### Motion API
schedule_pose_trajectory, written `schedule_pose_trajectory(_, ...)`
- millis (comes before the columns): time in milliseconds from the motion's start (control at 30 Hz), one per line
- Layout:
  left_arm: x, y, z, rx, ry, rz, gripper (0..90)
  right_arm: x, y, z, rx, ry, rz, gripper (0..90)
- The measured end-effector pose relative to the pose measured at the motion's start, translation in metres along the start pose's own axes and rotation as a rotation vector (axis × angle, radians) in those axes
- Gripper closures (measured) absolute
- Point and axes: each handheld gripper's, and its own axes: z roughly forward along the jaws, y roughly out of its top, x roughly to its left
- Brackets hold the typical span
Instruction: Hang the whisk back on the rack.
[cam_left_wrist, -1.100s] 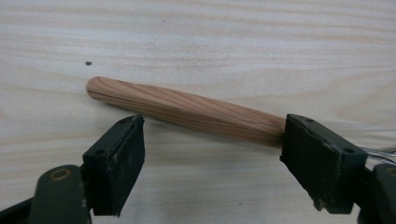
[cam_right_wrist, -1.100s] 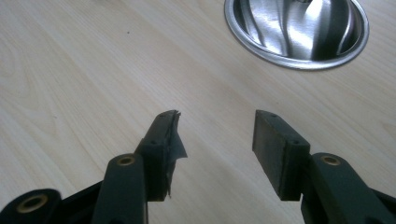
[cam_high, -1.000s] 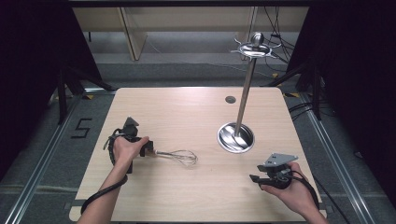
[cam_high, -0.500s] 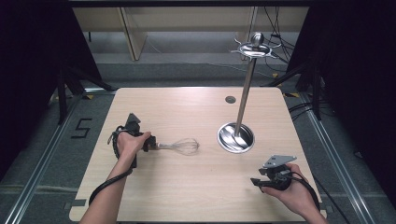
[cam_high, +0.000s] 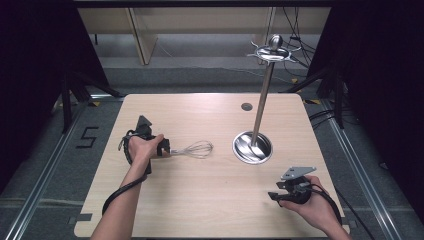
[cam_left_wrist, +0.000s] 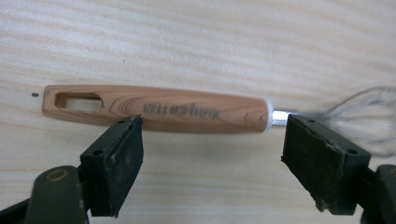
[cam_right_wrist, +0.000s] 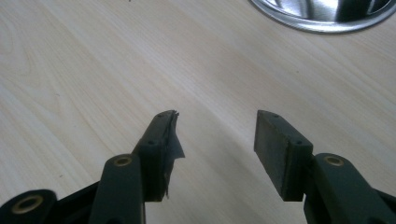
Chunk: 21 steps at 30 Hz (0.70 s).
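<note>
A whisk (cam_high: 194, 149) with a wooden handle (cam_left_wrist: 159, 109) and a wire head (cam_left_wrist: 369, 112) lies flat on the wooden table (cam_high: 210, 200), left of centre. My left gripper (cam_high: 166, 148) is at the handle end, and in the left gripper view it (cam_left_wrist: 212, 128) is open wide, its jaws on the near side of the handle, which lies crosswise. My right gripper (cam_high: 274, 195) hovers near the table's front right, and in its own view it (cam_right_wrist: 217, 116) is open over bare wood.
A steel stand rises from a round shiny base (cam_high: 252, 147) right of centre, its pole (cam_high: 263, 97) ending in a ring of hooks (cam_high: 272, 51). The base's rim (cam_right_wrist: 322, 16) lies ahead of my right gripper. A small dark grommet (cam_high: 246, 106) sits farther back.
My left gripper and the whisk have shifted away from the table's front edge, toward the middle. The right gripper has barely moved.
</note>
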Motion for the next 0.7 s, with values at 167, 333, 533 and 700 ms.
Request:
schedule_pose_trajectory(167,-0.0004,0.0035,-0.0006,-0.041,0.026,-0.072,16.5,-0.0011,0.0017,-0.0011,0.035,0.013,-0.006,49.2)
schedule_pose_trajectory(333,0.0041,0.0034,-0.0022,-0.064,0.088,-0.149,15.2,-0.0028,0.0009,-0.0003,0.036,0.017,-0.013,48.9)
schedule_pose_trajectory(533,0.0022,0.0059,-0.0040,-0.070,0.129,-0.163,14.6,-0.0031,0.0004,0.0014,0.046,0.014,-0.006,48.6)
schedule_pose_trajectory(700,0.0082,0.0066,0.0015,-0.061,0.149,-0.191,14.7,-0.0032,-0.0005,0.0030,0.024,0.013,-0.021,48.5)
